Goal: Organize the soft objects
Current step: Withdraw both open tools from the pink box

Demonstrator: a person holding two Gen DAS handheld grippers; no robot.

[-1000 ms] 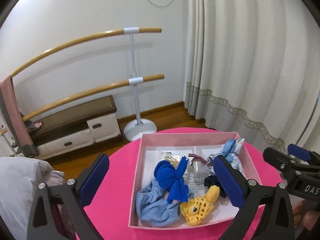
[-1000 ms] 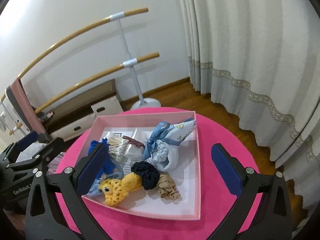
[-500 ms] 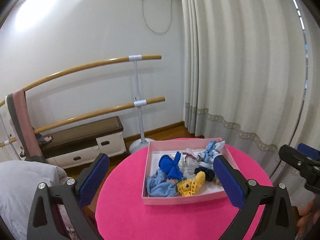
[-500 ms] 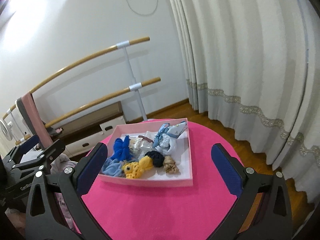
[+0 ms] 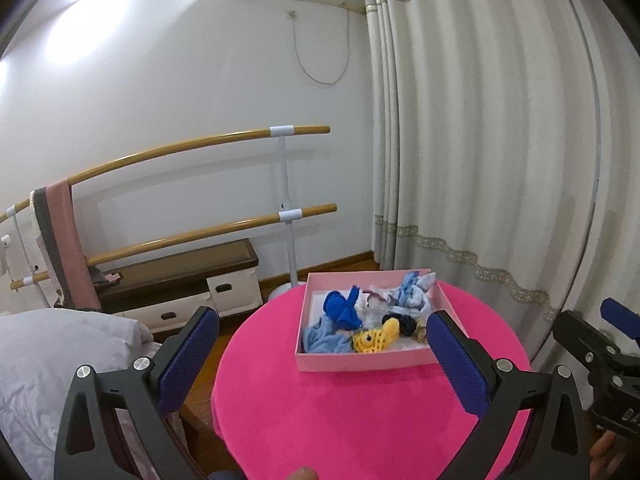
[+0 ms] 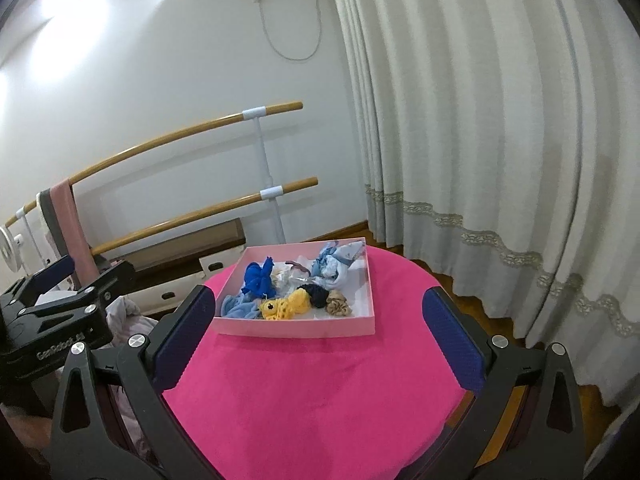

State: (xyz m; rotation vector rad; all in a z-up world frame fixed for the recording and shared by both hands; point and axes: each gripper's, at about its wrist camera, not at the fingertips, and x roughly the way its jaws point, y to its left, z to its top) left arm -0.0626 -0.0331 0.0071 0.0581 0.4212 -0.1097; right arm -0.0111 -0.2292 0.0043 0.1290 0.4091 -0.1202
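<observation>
Soft objects sit heaped in the pink box at the far edge of my round pink table: from left, a light blue cloth, royal blue bundle, yellow crochet toy, dark scrunchie and pale blue bundle. My left gripper and right gripper both hang wide open, holding nothing, over the table's near edge.
</observation>
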